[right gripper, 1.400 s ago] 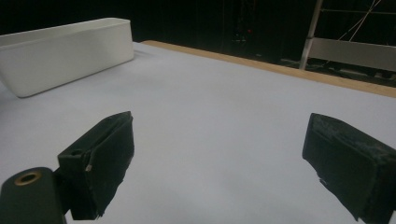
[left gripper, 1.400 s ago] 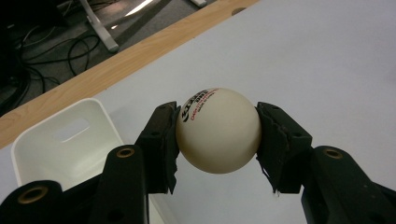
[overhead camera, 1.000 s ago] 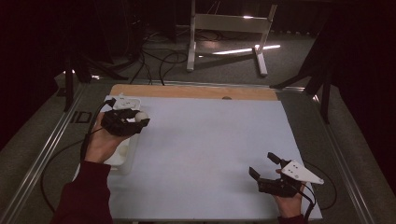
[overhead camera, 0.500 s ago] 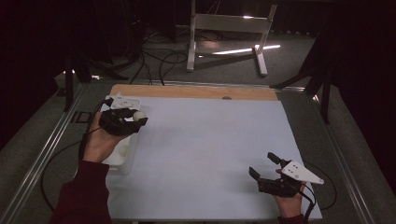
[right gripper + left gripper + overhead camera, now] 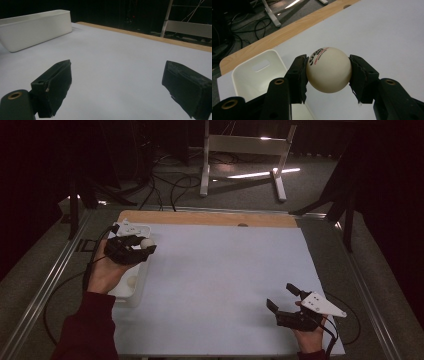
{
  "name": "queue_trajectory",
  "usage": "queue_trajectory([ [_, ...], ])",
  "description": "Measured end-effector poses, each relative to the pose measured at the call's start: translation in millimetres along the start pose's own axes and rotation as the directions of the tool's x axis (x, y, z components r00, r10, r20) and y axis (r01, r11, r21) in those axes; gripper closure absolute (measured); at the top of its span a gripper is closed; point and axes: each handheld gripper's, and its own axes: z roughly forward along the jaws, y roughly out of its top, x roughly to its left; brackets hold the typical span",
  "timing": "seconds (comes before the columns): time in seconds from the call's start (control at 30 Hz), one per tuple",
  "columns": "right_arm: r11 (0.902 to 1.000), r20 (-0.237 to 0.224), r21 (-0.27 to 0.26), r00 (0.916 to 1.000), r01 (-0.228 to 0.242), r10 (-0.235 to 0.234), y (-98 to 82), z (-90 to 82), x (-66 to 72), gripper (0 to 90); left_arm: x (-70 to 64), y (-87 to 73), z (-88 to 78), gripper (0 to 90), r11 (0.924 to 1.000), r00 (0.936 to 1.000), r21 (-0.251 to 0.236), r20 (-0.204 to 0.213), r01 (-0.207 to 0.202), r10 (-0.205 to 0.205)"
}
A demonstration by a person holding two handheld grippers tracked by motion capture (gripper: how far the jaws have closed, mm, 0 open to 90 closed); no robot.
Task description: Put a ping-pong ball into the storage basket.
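Left gripper [image 5: 145,246] at the left of the table [image 5: 220,270] in the high view, clamped on a ping-pong ball [image 5: 328,69]. Jaws pressed on the ball from both sides in the left gripper view, black pads [image 5: 300,75] tight on its cream shell, red and black print facing up and left. Ball [image 5: 146,242] raised off the table, above the near rim of a white bin [image 5: 131,292], the left hand [image 5: 106,270] wrapped round the gripper body from below. Second pale ball [image 5: 132,280] lying inside the bin, just beside the hand. In the left gripper view, the open bin [image 5: 249,75] down and left of the held ball, with an oblong handle slot in its far wall, on the pale sheet that covers the table; bare wooden edge [image 5: 294,26] beyond the sheet.

Right gripper [image 5: 284,299] near the front right corner of the table, well apart from the bin and ball, held in the right hand [image 5: 307,332], grey three-cornered plate [image 5: 322,304] on top. Jaws spread wide with bare sheet between them in the right gripper view, pads [image 5: 58,82] clear of everything. Bin [image 5: 35,27] far off at the upper left of that view, side wall facing the camera.

Dark red sleeve [image 5: 87,330] on the left forearm at the lower left of the high view. Cables [image 5: 165,185] and a metal stand [image 5: 245,150] on the floor behind the table.
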Motion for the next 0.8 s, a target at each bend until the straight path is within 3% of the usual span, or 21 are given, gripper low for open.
queue_trajectory([
  [0.8, 1.0000, 0.000, -0.001, 1.0000, 0.000, 0.000, 0.1, 0.0, -0.1, 8.8, 8.4, -3.1, -3.8, 51.8, 0.9999, 0.9996, 0.003, -0.024, 0.015, -0.015],
])
